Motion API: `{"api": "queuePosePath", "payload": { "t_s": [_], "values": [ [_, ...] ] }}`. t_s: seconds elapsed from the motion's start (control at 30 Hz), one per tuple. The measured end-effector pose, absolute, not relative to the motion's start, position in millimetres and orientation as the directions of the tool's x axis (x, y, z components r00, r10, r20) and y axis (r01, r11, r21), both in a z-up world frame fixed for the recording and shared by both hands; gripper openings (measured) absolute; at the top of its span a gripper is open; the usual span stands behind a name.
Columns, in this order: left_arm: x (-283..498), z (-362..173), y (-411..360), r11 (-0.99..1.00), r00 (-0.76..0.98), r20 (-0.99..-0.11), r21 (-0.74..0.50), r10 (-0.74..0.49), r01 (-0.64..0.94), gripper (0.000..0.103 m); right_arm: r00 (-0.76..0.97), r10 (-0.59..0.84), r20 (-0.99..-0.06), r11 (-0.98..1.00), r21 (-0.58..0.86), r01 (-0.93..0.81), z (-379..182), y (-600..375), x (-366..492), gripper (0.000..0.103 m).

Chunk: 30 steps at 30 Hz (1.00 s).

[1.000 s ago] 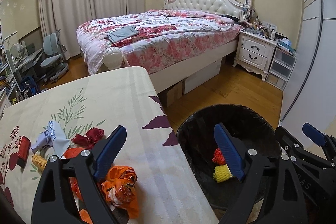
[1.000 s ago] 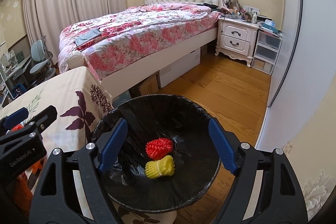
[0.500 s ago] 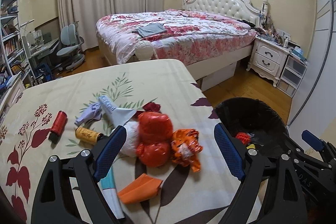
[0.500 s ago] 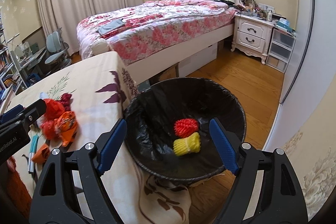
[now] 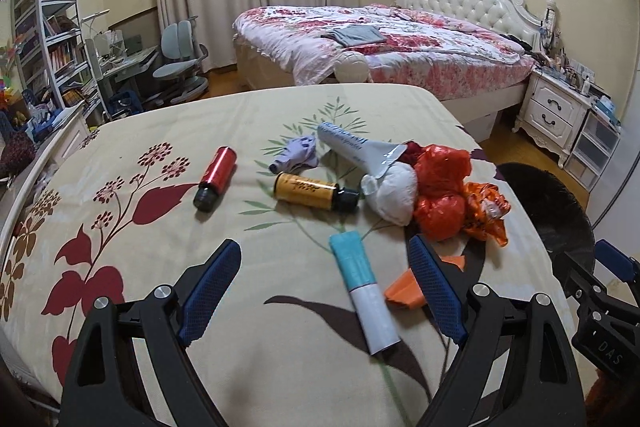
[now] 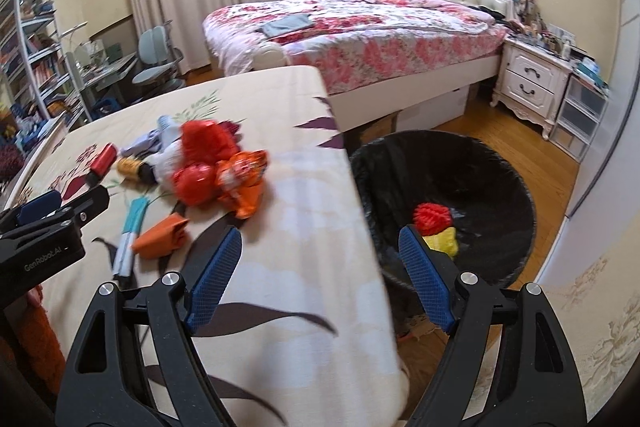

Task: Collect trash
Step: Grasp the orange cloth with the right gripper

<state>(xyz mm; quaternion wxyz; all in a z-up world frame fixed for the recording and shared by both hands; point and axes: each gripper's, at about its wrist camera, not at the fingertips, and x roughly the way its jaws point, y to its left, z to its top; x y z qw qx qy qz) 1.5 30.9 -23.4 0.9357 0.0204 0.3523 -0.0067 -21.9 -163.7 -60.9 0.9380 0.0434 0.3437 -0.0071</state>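
The right wrist view is blurring the trash pile (image 6: 208,163) on the table (image 6: 304,187), and the left gripper (image 5: 324,291) is hiding part of the orange paper (image 5: 404,291). Both it and the right gripper (image 6: 320,279) are standing released, gripping nothing. Since a second ago both views are swinging from the black bin (image 6: 460,163), holding the red ball (image 6: 432,217), toward the table

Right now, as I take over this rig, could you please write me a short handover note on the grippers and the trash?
Left gripper: open, empty, above the table near the teal-and-white tube.
Right gripper: open, empty, over the table edge beside the bin.
Done: a red foam net and a yellow foam net lie in the bin.
Left on the table: the tube, orange folded paper, red bags, orange wrapper, white wad, red bottle, yellow bottle, purple glove, white tube.
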Motion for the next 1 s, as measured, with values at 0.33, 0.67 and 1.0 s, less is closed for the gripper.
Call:
{"api": "queuePosePath", "payload": {
  "t_s": [0.33,0.67,1.0],
  "values": [
    [-7,-26,82,0.997,0.745,-0.665,0.015,0.063,-0.071,0.085,0.75,0.106,-0.653,0.993,0.037,-0.108,-59,-96,-19,0.079],
    [-6,-35,108,0.992,0.723,-0.684,0.005,0.096,-0.127,0.085,0.704,0.129,-0.698,0.985,0.01,-0.17,-78,-62,-2,0.079],
    [-5,-42,108,0.992,0.711,-0.697,0.006,0.094,-0.125,0.085,0.66,0.147,-0.736,0.978,0.008,-0.208,-87,-55,7,0.062]
  ]
}}
